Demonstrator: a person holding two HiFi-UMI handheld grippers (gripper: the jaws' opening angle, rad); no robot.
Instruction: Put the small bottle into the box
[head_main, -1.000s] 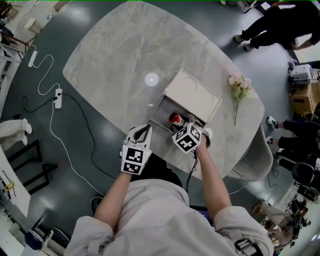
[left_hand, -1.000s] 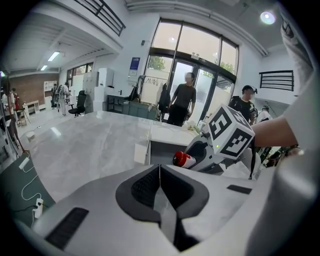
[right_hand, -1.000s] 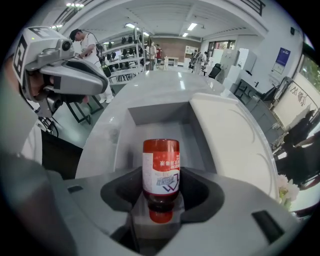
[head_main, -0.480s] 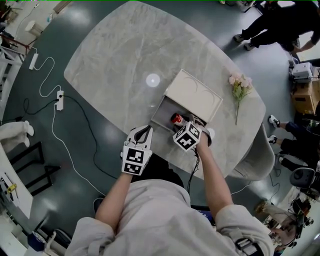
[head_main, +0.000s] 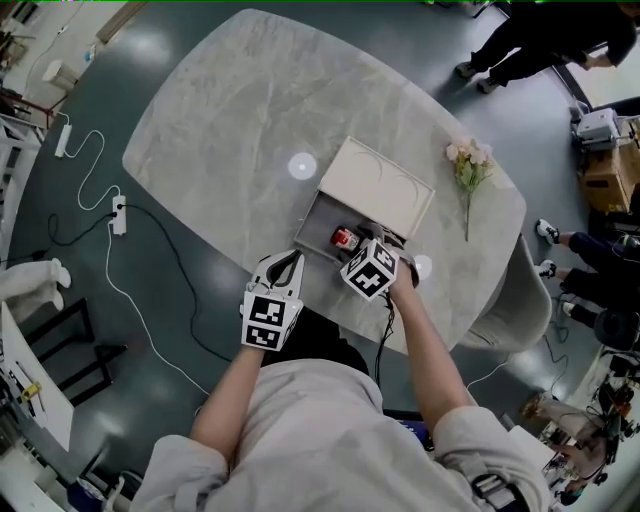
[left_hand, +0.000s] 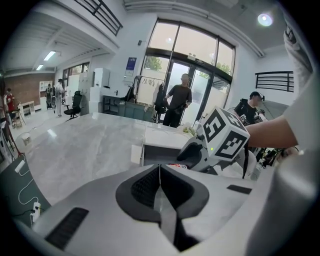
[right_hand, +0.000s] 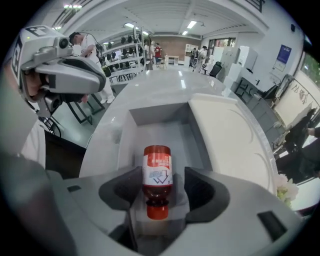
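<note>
A small bottle (right_hand: 157, 172) with a red cap and a white label lies cap-first between the jaws of my right gripper (right_hand: 159, 192). The jaws are opening, and a gap shows beside the bottle on its right. The bottle (head_main: 345, 238) hangs over the near end of the open grey box (head_main: 312, 222), inside its walls (right_hand: 129, 131). The box's white lid (head_main: 380, 185) lies against its far side. My right gripper (head_main: 358, 245) reaches into the box. My left gripper (head_main: 287, 262) is shut and empty, at the table's near edge, left of the box; its jaws (left_hand: 159, 167) meet in a line.
A pink flower stem (head_main: 468, 165) lies on the marble table (head_main: 230, 110) right of the box. A small white disc (head_main: 421, 266) sits by my right hand. A grey chair (head_main: 505, 305) stands at the table's right. People stand at the far right, and cables with a power strip (head_main: 118, 205) lie on the floor left.
The right gripper has stayed at the box's near end with the bottle, shifting only slightly left. The left gripper has not moved.
</note>
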